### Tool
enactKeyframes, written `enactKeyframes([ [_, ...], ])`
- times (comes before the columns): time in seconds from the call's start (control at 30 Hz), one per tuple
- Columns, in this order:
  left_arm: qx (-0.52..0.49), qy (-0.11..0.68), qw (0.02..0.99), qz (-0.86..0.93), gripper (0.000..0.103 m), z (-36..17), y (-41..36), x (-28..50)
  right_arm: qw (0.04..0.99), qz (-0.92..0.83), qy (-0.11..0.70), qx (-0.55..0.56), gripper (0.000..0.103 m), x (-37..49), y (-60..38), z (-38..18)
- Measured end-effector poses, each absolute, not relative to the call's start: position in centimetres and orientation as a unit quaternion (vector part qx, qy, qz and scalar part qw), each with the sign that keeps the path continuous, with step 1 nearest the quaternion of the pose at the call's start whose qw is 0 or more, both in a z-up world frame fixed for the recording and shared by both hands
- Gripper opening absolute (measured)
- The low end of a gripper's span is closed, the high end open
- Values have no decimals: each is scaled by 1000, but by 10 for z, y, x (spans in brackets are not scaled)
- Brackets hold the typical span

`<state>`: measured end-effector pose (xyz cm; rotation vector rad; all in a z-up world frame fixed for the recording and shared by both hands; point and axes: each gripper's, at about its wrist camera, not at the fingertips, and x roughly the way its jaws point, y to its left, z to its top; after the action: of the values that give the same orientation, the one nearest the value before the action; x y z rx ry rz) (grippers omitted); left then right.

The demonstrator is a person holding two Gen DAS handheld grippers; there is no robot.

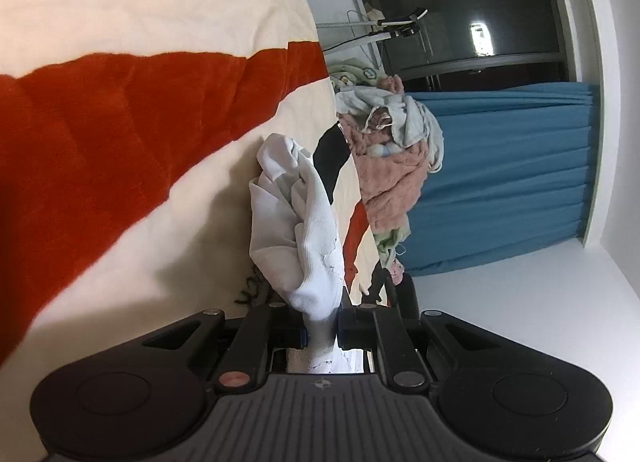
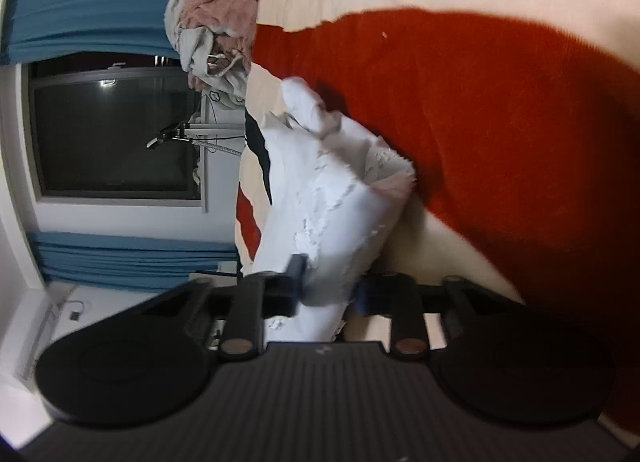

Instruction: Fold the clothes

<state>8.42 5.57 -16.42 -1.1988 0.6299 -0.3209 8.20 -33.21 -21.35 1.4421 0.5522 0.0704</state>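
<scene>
A crumpled white garment (image 1: 296, 218) with cracked print hangs between the two grippers above a red, cream and black blanket (image 1: 120, 114). My left gripper (image 1: 320, 332) is shut on one bunched end of it. In the right wrist view the same white garment (image 2: 328, 190) spreads out from my right gripper (image 2: 328, 290), which is shut on its other end. The cloth hides the fingertips of both grippers. Both views are turned on their side.
A heap of unfolded clothes (image 1: 396, 154), pink, grey and green, lies at the blanket's far edge, seen too as a clothes heap (image 2: 220, 26). Behind are blue curtains (image 1: 500, 178), a dark window (image 2: 112, 134), a white wall and a lamp arm (image 1: 384, 24).
</scene>
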Motion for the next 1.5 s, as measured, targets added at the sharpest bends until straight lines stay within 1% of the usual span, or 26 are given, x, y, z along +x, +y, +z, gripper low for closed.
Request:
enactKeyframes([
  [0.07,-547,295,767,-157,13,-154,52,85,736,33,242,631,20,77,-331,-202],
  [0.2,-537,306,766,-177,13,-135,45,86,774,25,223,591,18,59,-337,-172],
  [0.3,-530,314,764,-191,13,-119,38,89,781,19,207,589,18,52,-352,-144],
  [0.4,-518,352,753,-205,13,-90,6,114,787,8,203,583,18,55,-379,-112],
  [0.47,-481,385,758,-215,14,-66,-27,143,792,0,200,577,18,64,-405,-93],
  [0.57,-372,417,796,-233,15,-33,-100,201,799,-24,199,567,18,95,-453,-78],
  [0.67,-291,435,817,-242,14,-12,-168,262,798,-51,205,565,18,135,-506,-71],
  [0.8,-268,405,835,-257,14,18,-240,333,816,-55,191,543,18,205,-564,-50],
  [0.9,-269,356,849,-285,15,36,-276,369,857,-51,138,494,18,240,-589,-22],
  [0.97,-270,319,856,-305,15,38,-298,384,879,-48,104,463,18,254,-599,-13],
  [1.03,-259,296,864,-315,15,20,-308,389,894,-49,89,437,18,264,-605,-19],
  [1.1,-220,300,873,-314,15,-13,-319,392,897,-56,99,427,18,271,-606,-45],
  [1.17,-169,319,881,-307,15,-54,-329,392,893,-67,132,424,18,277,-603,-86],
  [1.23,-148,367,871,-291,15,-101,-323,388,883,-81,194,420,18,278,-595,-128],
  [1.3,-138,405,860,-278,15,-130,-314,379,865,-84,248,427,19,271,-586,-168],
  [1.33,-116,405,863,-279,18,-135,-312,371,856,-82,269,433,20,262,-581,-183],
  [1.37,-95,401,868,-278,21,-134,-310,363,848,-81,287,437,23,252,-576,-196],
  [1.4,-74,396,872,-277,24,-133,-308,355,847,-83,297,433,24,242,-570,-200],
  [1.47,-49,386,878,-278,26,-119,-305,339,852,-85,306,417,24,224,-562,-196],
  [1.5,-41,381,880,-280,30,-109,-303,331,857,-86,310,402,24,218,-557,-185],
])
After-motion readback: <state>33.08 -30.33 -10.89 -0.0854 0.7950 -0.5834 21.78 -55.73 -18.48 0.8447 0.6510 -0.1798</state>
